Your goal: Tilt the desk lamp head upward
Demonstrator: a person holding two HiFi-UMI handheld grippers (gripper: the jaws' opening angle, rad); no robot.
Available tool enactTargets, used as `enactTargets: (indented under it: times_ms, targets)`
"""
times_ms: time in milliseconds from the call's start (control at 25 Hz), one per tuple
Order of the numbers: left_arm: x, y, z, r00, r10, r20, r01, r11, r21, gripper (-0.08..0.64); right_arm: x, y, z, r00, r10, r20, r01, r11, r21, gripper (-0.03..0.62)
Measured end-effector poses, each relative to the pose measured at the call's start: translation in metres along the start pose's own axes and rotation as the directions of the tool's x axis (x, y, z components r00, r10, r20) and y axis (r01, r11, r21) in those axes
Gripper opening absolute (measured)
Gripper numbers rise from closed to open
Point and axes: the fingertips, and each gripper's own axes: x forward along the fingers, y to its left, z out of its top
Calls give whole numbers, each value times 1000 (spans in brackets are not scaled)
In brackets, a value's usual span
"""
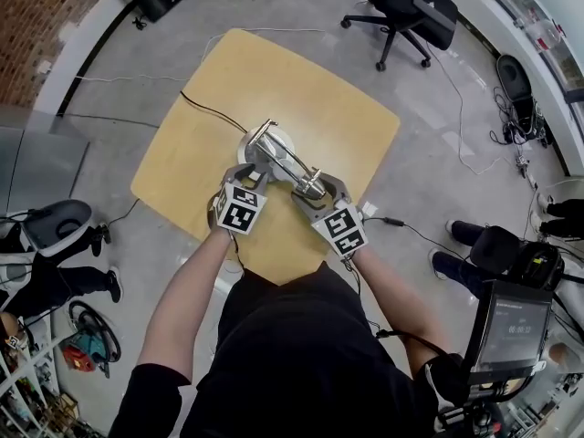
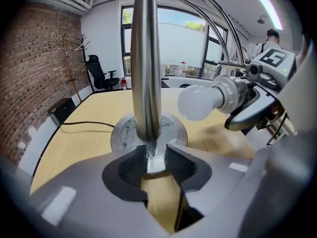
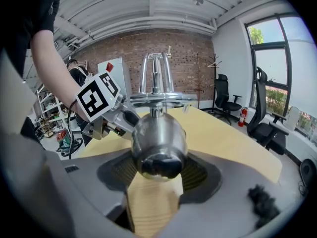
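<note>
Jaws of left gripper (image 2: pixel 157 165) pinching stiff post (image 2: pixel 146 83); of right gripper (image 3: pixel 158 176) clasping smooth, slippery metal lamp head (image 3: pixel 158 140) at its sides.

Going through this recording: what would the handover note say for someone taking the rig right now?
Left gripper: shut on the lamp stem just above the base, steadying it.
Right gripper: lamp head between its jaws, pads seemingly against its sides.
The lamp stands on the wooden table; the bulb points roughly sideways.
Done: both grips set.
Left: swing the head upward, then release.
</note>
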Motion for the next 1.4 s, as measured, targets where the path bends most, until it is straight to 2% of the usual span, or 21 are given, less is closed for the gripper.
enactTargets:
  times_ms: [480,760,960,1120,1400]
  targets:
    - [7,-2,2,1000,11,-6,-11,1000,15,130,-33,-5,3,1000,-17,8,17,1000,-2,256]
    - [14,3,5,1000,14,-20,-13,999,51,86,-41,-11,15,999,-40,11,40,999,1,255]
    - [13,1,7,1000,9,-15,-8,999,43,86,-63,-12,26,998,-60,27,60,998,-5,255]
    - [18,18,10,1000,2,-16,-1,999,45,86,-63,-16,44,996,-82,38,82,997,-2,255]
    - [12,0,6,999,13,-30,-12,999,39,87,-107,-10,55,990,-115,83,116,993,-16,255]
